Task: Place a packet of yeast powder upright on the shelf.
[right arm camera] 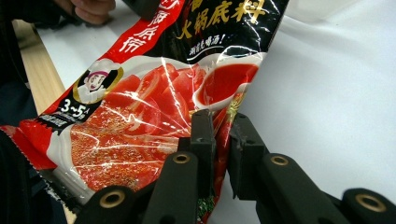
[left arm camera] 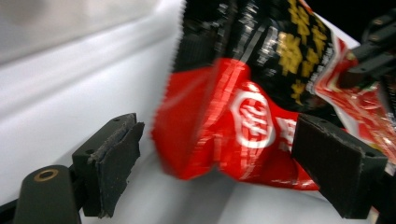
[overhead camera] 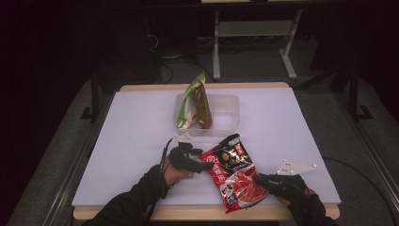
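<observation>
In the high view, nearest the camera, two dark sleeves come in from the bottom edge. The right gripper [overhead camera: 258, 179] sits at the near right of the white table [overhead camera: 131, 141], its jaws closed on the lower right edge of a red and black pouch [overhead camera: 233, 172]. The pouch lies slanted between the two hands, its top end pointing toward a clear tray [overhead camera: 226, 110] farther back at the middle of the table. A green packet [overhead camera: 195, 101] stands upright in the left part of that tray. The left gripper [overhead camera: 205, 165] is at the pouch's left edge, just beside its upper half.

In the left gripper view, the two black jaws stand wide apart. The pouch [left arm camera: 243, 112], blurred, lies between them over the table, nearer the right-hand pad [left arm camera: 336, 163], which looks just beside it or touching it; the left-hand pad is clear of it. This gripper is open and grips nothing. The right gripper [left arm camera: 369, 60] shows at the upper right, at the pouch's far edge.

In the right gripper view, the right gripper [right arm camera: 222, 140] has its jaws pinched together on the pouch's [right arm camera: 154, 93] side seam, and the foil is creased there. The pouch runs up and to the left. A hand [right arm camera: 91, 9] shows at the top left.
</observation>
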A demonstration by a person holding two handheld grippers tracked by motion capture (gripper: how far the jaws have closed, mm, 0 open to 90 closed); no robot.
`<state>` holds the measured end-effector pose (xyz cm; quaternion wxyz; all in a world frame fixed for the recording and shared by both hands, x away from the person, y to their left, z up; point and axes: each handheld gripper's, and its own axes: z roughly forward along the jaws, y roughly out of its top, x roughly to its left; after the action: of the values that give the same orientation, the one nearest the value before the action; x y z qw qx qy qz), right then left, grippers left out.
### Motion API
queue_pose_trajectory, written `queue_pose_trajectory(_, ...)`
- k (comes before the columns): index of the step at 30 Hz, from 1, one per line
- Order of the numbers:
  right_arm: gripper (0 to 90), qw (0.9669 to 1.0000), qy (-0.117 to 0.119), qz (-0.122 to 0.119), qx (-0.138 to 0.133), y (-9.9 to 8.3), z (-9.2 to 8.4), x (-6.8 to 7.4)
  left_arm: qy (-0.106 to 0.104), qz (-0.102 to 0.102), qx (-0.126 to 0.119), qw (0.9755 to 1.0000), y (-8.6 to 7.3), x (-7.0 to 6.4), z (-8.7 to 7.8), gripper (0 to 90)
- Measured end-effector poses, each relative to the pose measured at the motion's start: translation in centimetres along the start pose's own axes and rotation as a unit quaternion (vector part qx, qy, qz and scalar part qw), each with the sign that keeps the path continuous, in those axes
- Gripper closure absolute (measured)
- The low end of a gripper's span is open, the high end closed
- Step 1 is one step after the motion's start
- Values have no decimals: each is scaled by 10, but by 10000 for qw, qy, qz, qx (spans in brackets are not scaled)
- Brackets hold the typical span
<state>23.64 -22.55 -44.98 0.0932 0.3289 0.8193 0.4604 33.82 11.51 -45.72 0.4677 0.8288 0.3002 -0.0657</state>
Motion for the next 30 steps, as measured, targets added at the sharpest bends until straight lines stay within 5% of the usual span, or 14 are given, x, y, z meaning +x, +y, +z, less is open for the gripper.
queue_pose_trajectory(4,815,10000,19,-20,-79,-1,0,0,-259,91,137,9995,2,-6,8,150)
queue_pose_trajectory(9,818,9999,33,-19,-127,-1,2,0,-336,277,179,9989,5,-16,19,146)
queue_pose_trajectory(13,818,9999,57,10,-160,-1,2,-1,-451,53,-154,9989,7,-16,20,156)
queue_pose_trajectory(16,828,9998,65,24,-208,0,2,-1,-853,20,-468,9953,7,-17,19,241)
queue_pose_trajectory(19,832,9997,59,39,-213,0,2,-1,-634,253,-588,9959,9,-20,18,329)
queue_pose_trajectory(23,833,9996,49,30,-285,1,1,-1,-695,114,-890,9935,8,-18,16,468)
queue_pose_trajectory(30,834,9992,-4,43,-399,2,-1,-2,-693,278,-1295,9888,12,-25,10,608)
